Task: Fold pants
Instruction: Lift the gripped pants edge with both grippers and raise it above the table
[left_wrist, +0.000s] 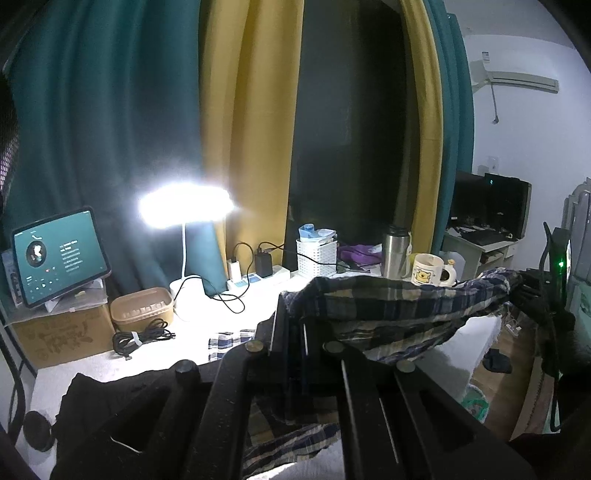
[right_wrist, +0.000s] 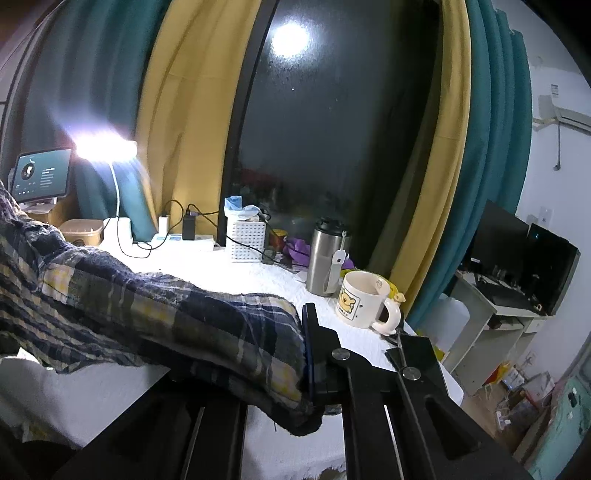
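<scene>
The plaid pants (left_wrist: 399, 306) hang stretched in the air above the white-covered table (left_wrist: 207, 314), held at both ends. My left gripper (left_wrist: 291, 332) is shut on one end of the fabric. From there the cloth runs right to the other gripper (left_wrist: 526, 291). In the right wrist view the pants (right_wrist: 155, 310) come in from the left, and my right gripper (right_wrist: 308, 354) is shut on a bunched corner; its left finger is hidden under the cloth. A lower part of the pants (left_wrist: 291, 443) droops beneath the left gripper.
Along the back of the table stand a lit desk lamp (left_wrist: 184, 206), a tablet (left_wrist: 59, 254), a beige box (left_wrist: 142, 308), a cable bundle (left_wrist: 142, 338), a power strip (left_wrist: 258, 280), a white basket (right_wrist: 245, 238), a steel tumbler (right_wrist: 325, 256) and a mug (right_wrist: 364, 299). A dark garment (left_wrist: 96, 402) lies front left.
</scene>
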